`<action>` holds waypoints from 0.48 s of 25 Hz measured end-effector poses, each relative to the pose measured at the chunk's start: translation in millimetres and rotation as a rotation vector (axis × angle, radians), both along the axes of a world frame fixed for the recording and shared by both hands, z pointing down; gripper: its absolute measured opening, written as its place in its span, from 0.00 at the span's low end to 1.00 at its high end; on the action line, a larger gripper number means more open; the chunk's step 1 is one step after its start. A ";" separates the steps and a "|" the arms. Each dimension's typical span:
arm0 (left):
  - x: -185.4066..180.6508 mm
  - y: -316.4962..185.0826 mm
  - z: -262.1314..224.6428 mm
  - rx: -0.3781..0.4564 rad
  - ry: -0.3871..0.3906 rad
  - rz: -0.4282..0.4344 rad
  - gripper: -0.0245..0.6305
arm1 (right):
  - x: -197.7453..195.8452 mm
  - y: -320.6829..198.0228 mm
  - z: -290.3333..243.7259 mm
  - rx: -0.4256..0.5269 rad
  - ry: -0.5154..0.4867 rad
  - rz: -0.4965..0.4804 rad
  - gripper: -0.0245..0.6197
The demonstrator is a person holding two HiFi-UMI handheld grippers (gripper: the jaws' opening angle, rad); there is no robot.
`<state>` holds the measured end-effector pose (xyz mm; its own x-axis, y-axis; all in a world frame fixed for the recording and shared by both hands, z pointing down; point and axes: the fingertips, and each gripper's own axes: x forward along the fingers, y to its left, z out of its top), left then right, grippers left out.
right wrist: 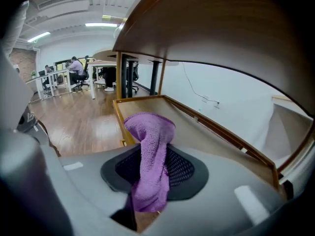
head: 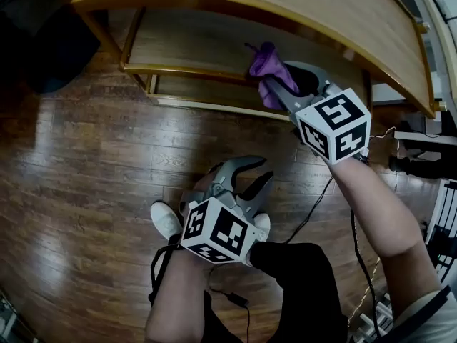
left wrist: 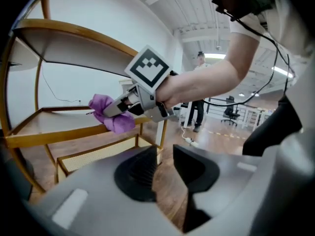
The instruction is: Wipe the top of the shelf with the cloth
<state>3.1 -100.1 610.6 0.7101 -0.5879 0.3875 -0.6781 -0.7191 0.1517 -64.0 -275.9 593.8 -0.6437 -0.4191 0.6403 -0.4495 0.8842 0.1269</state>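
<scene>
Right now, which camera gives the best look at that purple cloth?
The right gripper view. There the purple cloth fills the middle, pinched in the jaws of the right gripper, its weave plain. The head view shows only a small tuft past that gripper, by the shelf. The left gripper view shows it sideways, smaller.
</scene>
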 end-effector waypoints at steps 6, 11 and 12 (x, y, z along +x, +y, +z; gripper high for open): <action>25.9 5.1 10.4 -0.020 -0.010 0.068 0.23 | 108.2 -24.4 4.8 0.001 0.049 0.173 0.22; 41.1 2.7 14.2 -0.022 -0.015 0.106 0.23 | 201.1 -40.1 9.6 0.022 0.136 0.299 0.22; 43.3 2.0 14.7 -0.022 -0.016 0.110 0.23 | 216.3 -42.4 10.0 0.028 0.154 0.320 0.22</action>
<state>46.4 -98.1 625.3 0.7635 -0.4980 0.4111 -0.5978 -0.7859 0.1580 152.3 -318.3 603.8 -0.3734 -0.6024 0.7055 -0.6769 0.6970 0.2368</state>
